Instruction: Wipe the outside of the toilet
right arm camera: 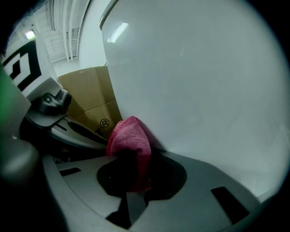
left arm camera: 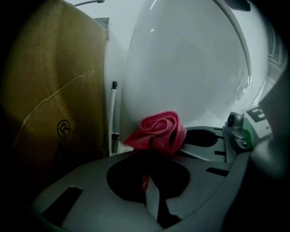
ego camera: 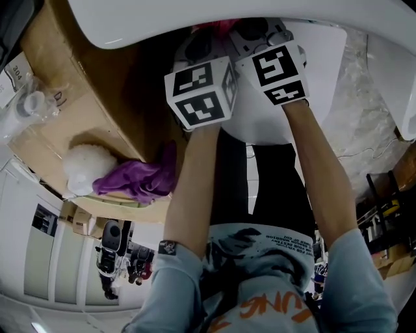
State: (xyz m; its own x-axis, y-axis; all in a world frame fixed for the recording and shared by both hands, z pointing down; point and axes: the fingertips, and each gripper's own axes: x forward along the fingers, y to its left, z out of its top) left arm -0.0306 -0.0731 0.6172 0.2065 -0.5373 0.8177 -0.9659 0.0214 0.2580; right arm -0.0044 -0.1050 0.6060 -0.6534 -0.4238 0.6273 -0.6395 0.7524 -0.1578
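The white toilet (ego camera: 214, 16) curves across the top of the head view and fills both gripper views (left arm camera: 190, 68) (right arm camera: 199, 77). A pink cloth (left arm camera: 158, 131) is bunched against its outer wall. My left gripper (left arm camera: 156, 138) is shut on one bunch of the cloth. My right gripper (right arm camera: 129, 152) is shut on another bunch of pink cloth (right arm camera: 129, 138), also pressed to the porcelain. In the head view the left gripper (ego camera: 201, 49) and right gripper (ego camera: 263, 36) sit side by side under the bowl, with a bit of pink cloth (ego camera: 218, 26) showing above them. The jaw tips are hidden by the cloth.
A brown cardboard box (ego camera: 97, 91) stands close on the left of the toilet (left arm camera: 45, 113) (right arm camera: 90, 99). A purple cloth (ego camera: 140, 179) and a white fluffy duster (ego camera: 84, 166) lie on its edge. A thin white pipe (left arm camera: 113, 113) runs between box and toilet. Marbled floor (ego camera: 354, 117) lies at the right.
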